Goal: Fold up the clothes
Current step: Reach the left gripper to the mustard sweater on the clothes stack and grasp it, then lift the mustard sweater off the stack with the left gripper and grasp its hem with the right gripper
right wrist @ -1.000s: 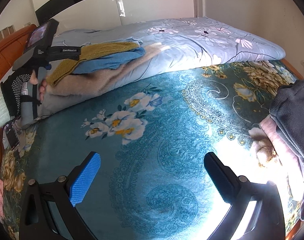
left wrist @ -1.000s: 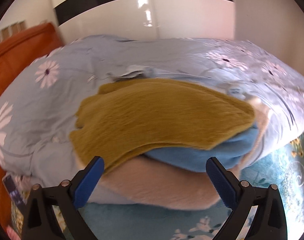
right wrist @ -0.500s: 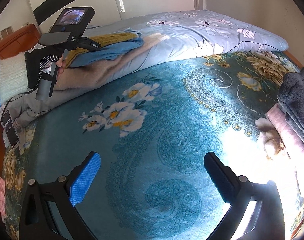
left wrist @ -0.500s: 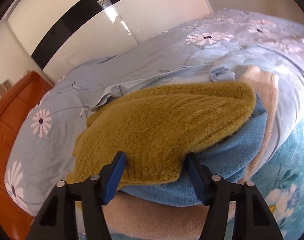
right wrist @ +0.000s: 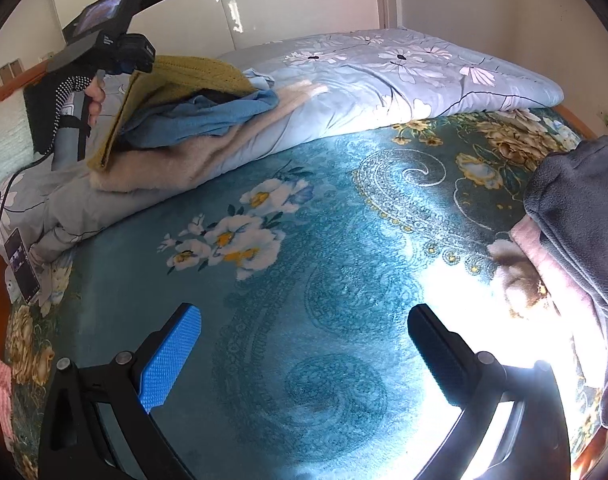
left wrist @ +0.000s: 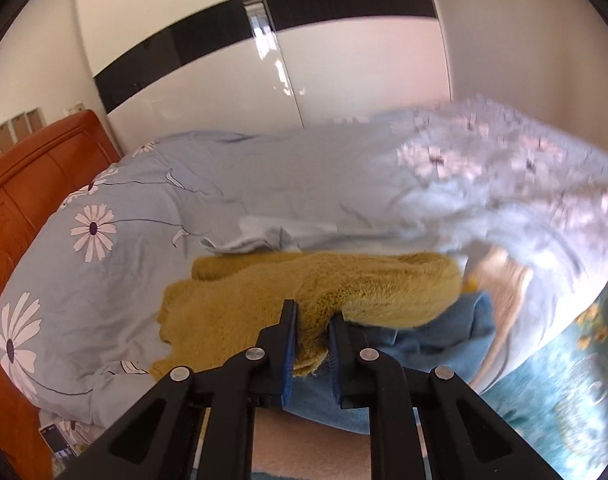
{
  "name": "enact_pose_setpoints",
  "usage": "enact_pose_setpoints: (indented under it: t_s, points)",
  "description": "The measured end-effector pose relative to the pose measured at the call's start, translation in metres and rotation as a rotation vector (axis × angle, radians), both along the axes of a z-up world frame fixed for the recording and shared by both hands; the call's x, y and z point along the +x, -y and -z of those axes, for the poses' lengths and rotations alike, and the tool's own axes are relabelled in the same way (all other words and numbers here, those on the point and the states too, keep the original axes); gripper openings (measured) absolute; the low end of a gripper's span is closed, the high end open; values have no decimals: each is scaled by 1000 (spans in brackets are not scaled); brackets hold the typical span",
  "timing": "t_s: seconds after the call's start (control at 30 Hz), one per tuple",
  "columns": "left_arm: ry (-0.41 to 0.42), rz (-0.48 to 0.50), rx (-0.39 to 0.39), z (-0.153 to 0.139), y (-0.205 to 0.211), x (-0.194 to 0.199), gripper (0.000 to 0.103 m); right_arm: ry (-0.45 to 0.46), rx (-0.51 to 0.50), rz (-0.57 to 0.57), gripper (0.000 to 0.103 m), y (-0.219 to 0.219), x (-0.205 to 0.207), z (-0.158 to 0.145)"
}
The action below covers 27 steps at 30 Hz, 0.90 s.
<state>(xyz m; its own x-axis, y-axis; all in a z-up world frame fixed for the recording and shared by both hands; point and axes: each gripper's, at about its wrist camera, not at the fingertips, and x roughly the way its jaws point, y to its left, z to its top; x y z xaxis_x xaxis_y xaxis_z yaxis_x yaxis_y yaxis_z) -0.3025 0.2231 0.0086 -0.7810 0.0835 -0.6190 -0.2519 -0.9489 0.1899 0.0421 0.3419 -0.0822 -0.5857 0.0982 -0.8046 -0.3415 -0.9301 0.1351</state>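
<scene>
Mustard knit sweater (left wrist: 263,304) edge sits pinched in the closing left gripper (left wrist: 312,340); right gripper (right wrist: 304,356) gapes wide, empty.

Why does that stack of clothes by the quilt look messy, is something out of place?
The mustard sweater is tipped up off the pile because the left claw is closing on its edge. The blue garment beneath lies crumpled. Nothing looks damaged.

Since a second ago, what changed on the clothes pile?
The left gripper closed from wide open onto the near edge of the mustard sweater and is lifting it off the blue garment. The right gripper stayed open over the teal blanket.
</scene>
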Motion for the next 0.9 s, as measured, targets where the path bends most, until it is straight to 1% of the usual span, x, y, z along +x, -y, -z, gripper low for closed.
enact_pose_setpoints:
  t_s: [0.17,0.27,0.33,0.37,0.6,0.67,0.7,0.77,0.9]
  points:
    - [-89,-28,96,-56,65,26,14,-22,31,-20,103,17,7,-21]
    - [-123,-27,132,-81,102,43,13,-34,48,-37,103,30,10,-33]
    - [-136,-25,155,-95,126,60,9,-44,59,-53,103,40,11,-41]
    - [-142,-16,165,-102,136,70,9,-49,67,-63,103,46,12,-46]
    - [-195,94,218,-132,183,150,9,-97,121,-140,103,86,18,-78]
    - [-177,126,231,-137,191,170,9,-111,126,-154,103,95,18,-87]
    - [-171,148,237,-139,194,180,9,-121,126,-160,103,99,19,-91]
    - [-191,198,253,-146,199,203,9,-146,129,-172,103,105,21,-102]
    - [-216,327,301,-171,197,243,9,-179,144,-175,103,110,27,-118]
